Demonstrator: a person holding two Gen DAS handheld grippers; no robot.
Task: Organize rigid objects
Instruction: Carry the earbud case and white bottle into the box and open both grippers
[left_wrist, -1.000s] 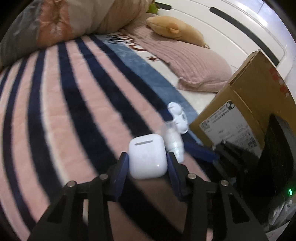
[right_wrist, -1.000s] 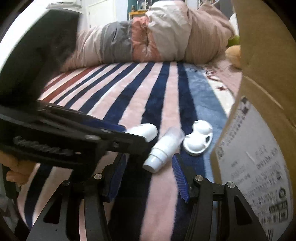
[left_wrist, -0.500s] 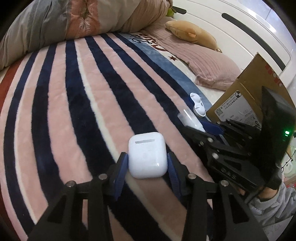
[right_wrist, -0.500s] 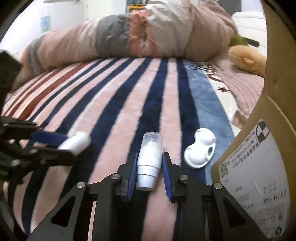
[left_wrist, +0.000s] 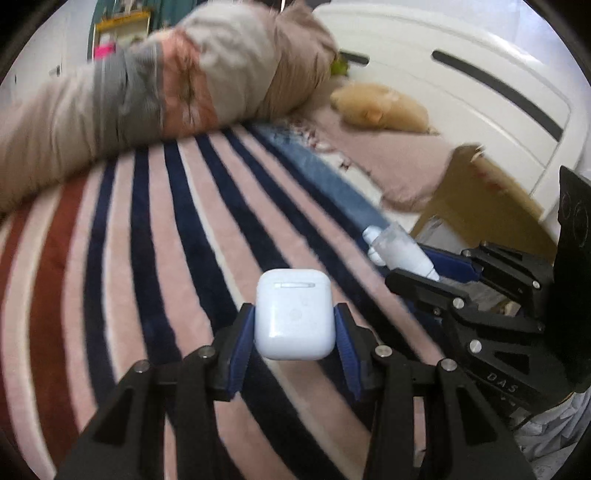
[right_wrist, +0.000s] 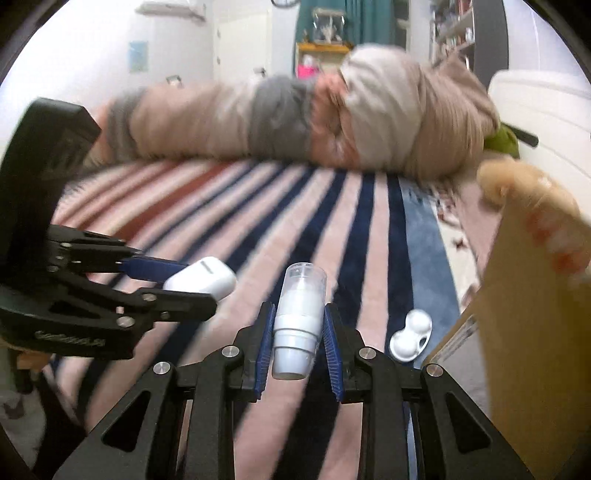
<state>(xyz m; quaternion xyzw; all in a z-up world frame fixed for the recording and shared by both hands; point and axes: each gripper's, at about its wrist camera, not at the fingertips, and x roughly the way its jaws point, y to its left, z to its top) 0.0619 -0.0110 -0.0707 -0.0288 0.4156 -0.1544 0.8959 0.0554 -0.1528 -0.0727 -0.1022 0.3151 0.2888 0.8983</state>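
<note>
My left gripper (left_wrist: 294, 328) is shut on a white earbud case (left_wrist: 293, 314) and holds it above the striped blanket (left_wrist: 155, 266). My right gripper (right_wrist: 298, 334) is shut on a small white bottle with a clear cap (right_wrist: 299, 317), also lifted off the blanket. The left gripper with the case (right_wrist: 201, 277) shows at the left of the right wrist view. The right gripper with the bottle (left_wrist: 400, 253) shows at the right of the left wrist view. A white contact lens case (right_wrist: 412, 334) lies on the blanket beside the cardboard box (right_wrist: 535, 325).
The open cardboard box (left_wrist: 476, 199) stands at the right. A rolled duvet (left_wrist: 166, 92) lies along the far side of the bed. A pink pillow (left_wrist: 391, 158) and a tan plush toy (left_wrist: 380, 107) lie near the white headboard (left_wrist: 480, 74).
Both grippers have risen with their objects and now tilt up toward the duvet. The right gripper closed on the bottle a second ago and has lifted it off the blanket.
</note>
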